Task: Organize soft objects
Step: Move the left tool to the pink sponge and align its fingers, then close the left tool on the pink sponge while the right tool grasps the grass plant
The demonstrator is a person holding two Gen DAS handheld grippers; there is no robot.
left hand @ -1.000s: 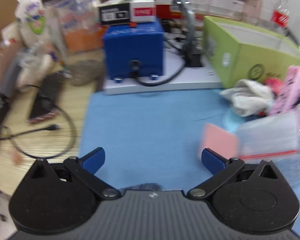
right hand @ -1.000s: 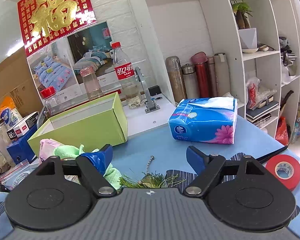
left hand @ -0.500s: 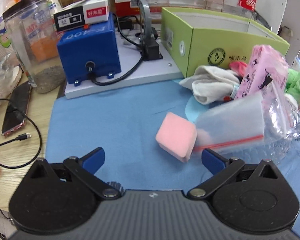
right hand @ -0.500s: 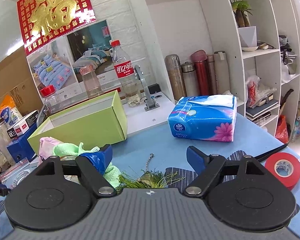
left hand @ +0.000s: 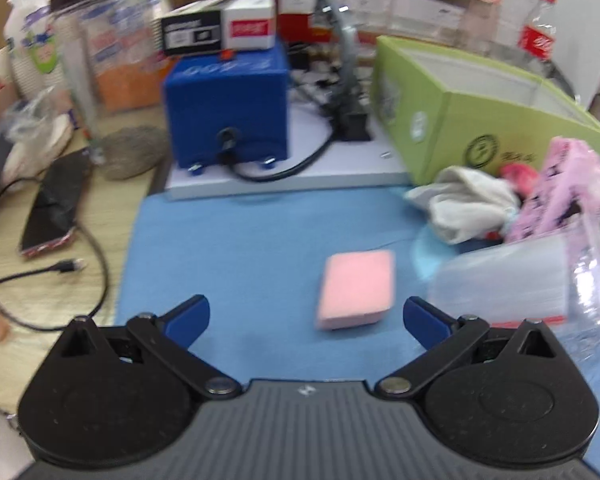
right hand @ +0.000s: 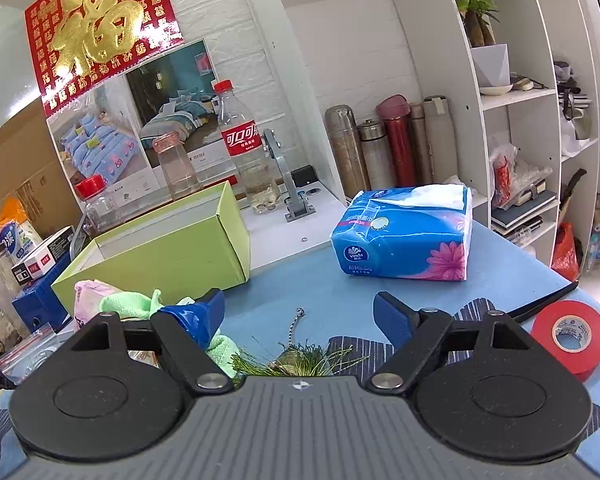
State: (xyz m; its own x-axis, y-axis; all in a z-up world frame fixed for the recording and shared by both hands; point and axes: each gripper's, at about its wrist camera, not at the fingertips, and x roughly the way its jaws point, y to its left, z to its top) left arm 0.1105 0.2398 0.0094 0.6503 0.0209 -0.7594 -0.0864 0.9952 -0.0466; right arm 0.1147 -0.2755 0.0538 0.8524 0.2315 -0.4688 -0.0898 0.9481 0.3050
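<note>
Left gripper [left hand: 306,314] fingers apart and empty, pink sponge [left hand: 357,289] flat on blue surface [left hand: 240,240] just ahead between them, right gripper [right hand: 299,314] fingers apart and empty, green cloth [right hand: 130,304] by left finger, green box [right hand: 172,254] behind.

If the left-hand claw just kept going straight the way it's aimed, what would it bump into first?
Most likely the pink sponge block lying on the blue mat. The left gripper is open and empty, angled down at the mat, with the block just ahead, slightly toward its right finger. Depth is uncertain in this blurred view.
</note>
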